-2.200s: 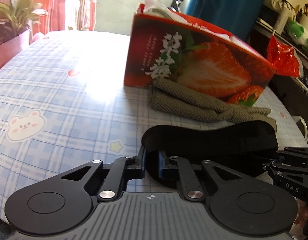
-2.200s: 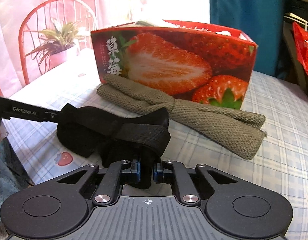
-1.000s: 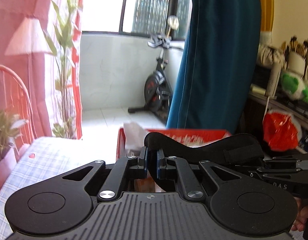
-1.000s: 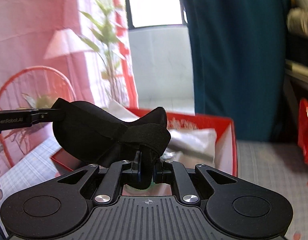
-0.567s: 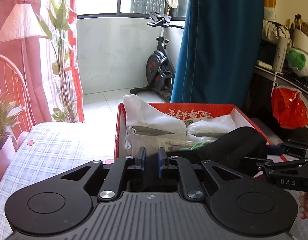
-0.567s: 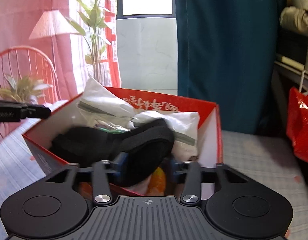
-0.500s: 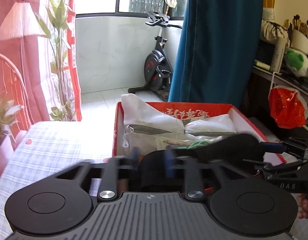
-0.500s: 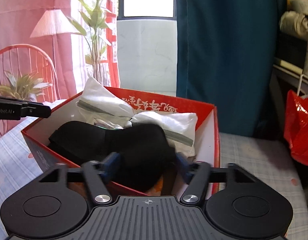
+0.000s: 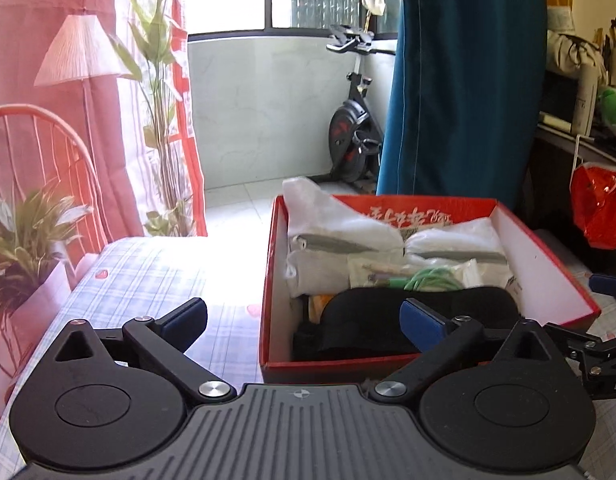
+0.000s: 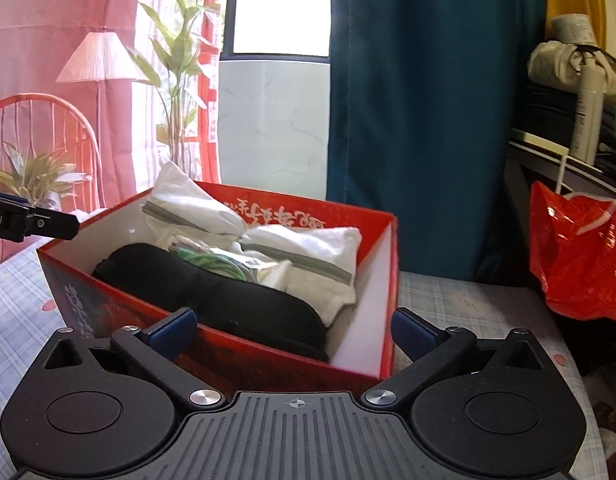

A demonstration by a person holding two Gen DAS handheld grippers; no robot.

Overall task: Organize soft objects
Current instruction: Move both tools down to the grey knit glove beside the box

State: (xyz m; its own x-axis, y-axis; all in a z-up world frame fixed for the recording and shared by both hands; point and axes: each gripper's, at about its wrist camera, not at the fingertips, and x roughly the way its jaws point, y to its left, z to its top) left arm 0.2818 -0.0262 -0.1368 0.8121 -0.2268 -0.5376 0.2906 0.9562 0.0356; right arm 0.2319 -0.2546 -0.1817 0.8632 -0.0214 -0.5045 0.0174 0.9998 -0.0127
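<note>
A black soft eye mask [image 9: 392,320] lies inside the red strawberry box [image 9: 548,276], at its near side, in front of white folded cloths [image 9: 340,240] and a green cable [image 9: 432,278]. It also shows in the right wrist view [image 10: 211,292], in the box [image 10: 388,280]. My left gripper [image 9: 303,320] is open and empty, just above the box's near left corner. My right gripper [image 10: 293,332] is open and empty, above the box's near edge. The olive cloth is hidden from both views.
The box stands on a table with a blue checked cloth [image 9: 155,272]. A red plastic bag [image 10: 580,248] hangs at the right. A potted plant [image 9: 23,248] and a red chair [image 10: 39,128] are at the left. A teal curtain [image 10: 420,120] hangs behind.
Both grippers lifted the black mask from the table over the box, then opened. The mask dropped into the box and now lies there free.
</note>
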